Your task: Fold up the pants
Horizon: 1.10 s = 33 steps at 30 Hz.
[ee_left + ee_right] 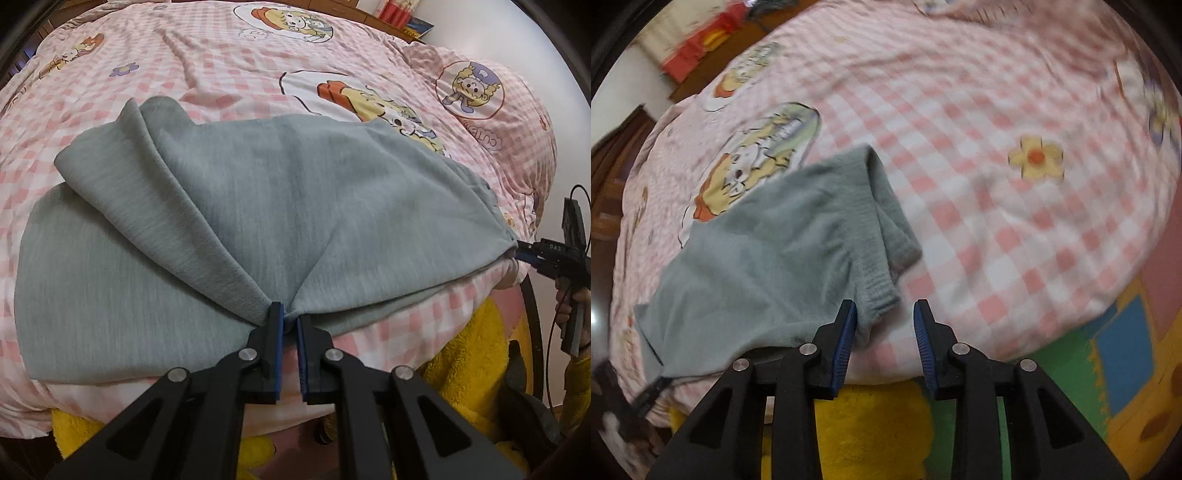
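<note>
Grey-green pants [258,192] lie spread on a pink checked bedspread [207,62], with one layer folded over at the left. My left gripper [290,319] is shut on a pinch of the fabric at the near edge, and creases fan out from the grip. At the far right of the left wrist view, my right gripper [522,254] sits at the pants' end. In the right wrist view the right gripper [884,321] is open, and the ribbed cuff [881,295] lies just ahead of its left finger, not pressed by the pads.
A yellow fluffy cloth [465,354] hangs below the bed's near edge. A coloured foam floor mat [1123,354] lies to the right of the bed. A red box [698,48] stands on wooden furniture beyond the bed. A hand [569,306] holds the right gripper's handle.
</note>
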Motion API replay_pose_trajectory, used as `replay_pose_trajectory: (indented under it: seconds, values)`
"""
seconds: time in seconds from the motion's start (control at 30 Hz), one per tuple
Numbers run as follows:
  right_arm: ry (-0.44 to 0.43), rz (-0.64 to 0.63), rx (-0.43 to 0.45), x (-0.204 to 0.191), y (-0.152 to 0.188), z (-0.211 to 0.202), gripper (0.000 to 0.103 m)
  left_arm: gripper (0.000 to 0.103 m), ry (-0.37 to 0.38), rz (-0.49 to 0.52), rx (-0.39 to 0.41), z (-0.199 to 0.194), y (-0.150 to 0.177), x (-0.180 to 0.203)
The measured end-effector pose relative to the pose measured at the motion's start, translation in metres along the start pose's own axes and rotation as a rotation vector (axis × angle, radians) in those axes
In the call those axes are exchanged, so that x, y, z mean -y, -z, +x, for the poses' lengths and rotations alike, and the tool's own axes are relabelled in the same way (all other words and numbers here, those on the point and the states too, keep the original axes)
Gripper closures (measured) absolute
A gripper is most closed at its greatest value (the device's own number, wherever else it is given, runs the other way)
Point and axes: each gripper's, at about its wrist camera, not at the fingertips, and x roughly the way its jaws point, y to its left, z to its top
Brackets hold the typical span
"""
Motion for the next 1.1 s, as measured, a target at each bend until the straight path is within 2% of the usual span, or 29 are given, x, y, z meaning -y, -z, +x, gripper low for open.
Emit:
replay_pose_trajectory:
  seconds: [0.07, 0.13, 0.2, 0.27, 0.33, 0.4, 0.47, 0.53, 0.6, 0.63, 0.77, 0.83, 0.9, 1.0, 1.1]
  values:
    - [-0.070, 0.048, -0.017, 0.004, -0.001, 0.000, 0.070, 0.097, -0.005, 0.006, -0.003, 0.000, -0.001, 0.001]
    - [-0.093, 0.064, -0.014, 0.003, -0.003, -0.003, 0.071, 0.097, -0.006, 0.008, -0.003, 0.000, 0.000, 0.000]
    - [-0.082, 0.064, -0.012, 0.000, -0.010, -0.004, 0.074, 0.097, -0.004, 0.004, -0.002, 0.000, 0.000, 0.000]
    - [-0.049, 0.051, -0.015, -0.003, -0.020, -0.003, 0.086, 0.096, 0.003, -0.010, -0.001, 0.000, -0.001, -0.001]
    - [-0.049, 0.023, -0.008, -0.010, -0.033, -0.003, 0.090, 0.096, 0.016, -0.036, 0.002, -0.001, -0.002, -0.004]
    - [-0.043, -0.035, 0.053, -0.023, -0.044, -0.018, 0.091, 0.096, 0.025, -0.052, 0.018, -0.006, -0.004, -0.005]
    - [-0.045, -0.132, 0.199, -0.042, -0.051, -0.048, 0.091, 0.096, 0.021, -0.050, 0.042, -0.013, -0.005, -0.003]
    - [-0.065, -0.191, 0.306, -0.050, -0.050, -0.069, 0.091, 0.096, 0.002, -0.031, 0.058, -0.019, -0.004, 0.001]
    - [-0.046, -0.230, 0.331, -0.050, -0.046, -0.068, 0.091, 0.096, -0.006, -0.016, 0.051, -0.019, -0.002, 0.004]
    - [-0.029, -0.235, 0.321, -0.047, -0.044, -0.062, 0.091, 0.096, -0.008, -0.015, 0.041, -0.016, 0.000, 0.003]
    - [0.105, -0.230, 0.190, -0.019, -0.027, -0.008, 0.091, 0.096, -0.011, -0.041, -0.015, -0.003, 0.009, -0.002]
    - [0.123, -0.208, 0.147, -0.005, -0.019, 0.010, 0.091, 0.097, -0.018, -0.053, -0.024, -0.001, 0.012, -0.007]
    - [0.107, -0.185, 0.146, 0.003, -0.016, 0.013, 0.091, 0.097, -0.021, -0.064, -0.020, -0.003, 0.013, -0.011]
    - [0.133, -0.203, 0.149, 0.002, -0.015, 0.012, 0.089, 0.097, -0.028, -0.069, -0.018, -0.006, 0.013, -0.013]
    - [0.223, -0.253, 0.172, -0.011, -0.014, 0.004, 0.077, 0.096, -0.016, -0.078, -0.012, -0.011, 0.014, -0.015]
